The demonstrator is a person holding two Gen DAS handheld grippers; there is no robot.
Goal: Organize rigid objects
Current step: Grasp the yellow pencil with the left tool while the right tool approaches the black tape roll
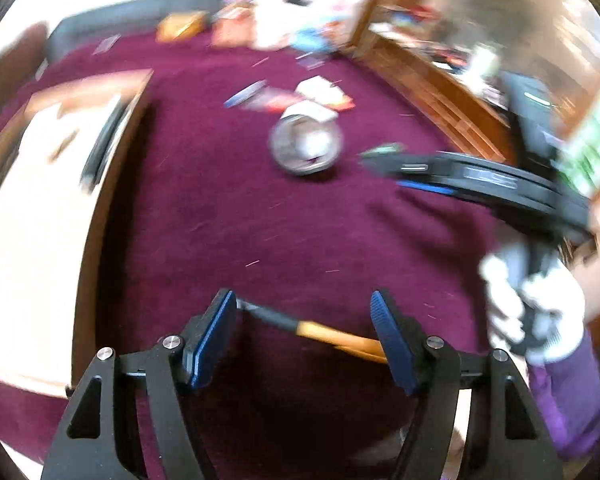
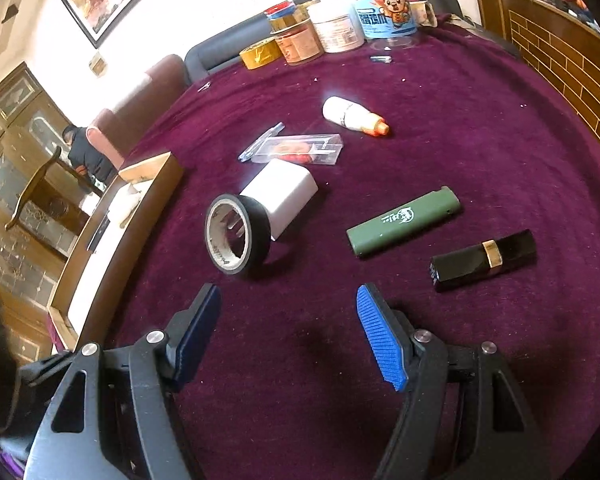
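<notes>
My left gripper (image 1: pixel 304 332) is open over the purple cloth, with a wooden-handled tool (image 1: pixel 320 330) lying between and below its pads; the view is blurred. A black tape roll (image 1: pixel 306 146) lies further ahead. My right gripper (image 2: pixel 290 328) is open and empty above the cloth; it also shows in the left wrist view (image 1: pixel 376 156). Ahead of it lie a black tape roll (image 2: pixel 238 234), a white block (image 2: pixel 282 196), a green lighter (image 2: pixel 404 226), a black lipstick case (image 2: pixel 484 260), a clear plastic box (image 2: pixel 300 150) and a white bottle (image 2: pixel 352 118).
A wooden tray (image 2: pixel 156 184) with a white lining stands at the table's left; it also shows in the left wrist view (image 1: pixel 96 208). Jars, tubs and a yellow tape roll (image 2: pixel 260 54) crowd the far edge. A gloved hand (image 1: pixel 532 312) holds the right gripper.
</notes>
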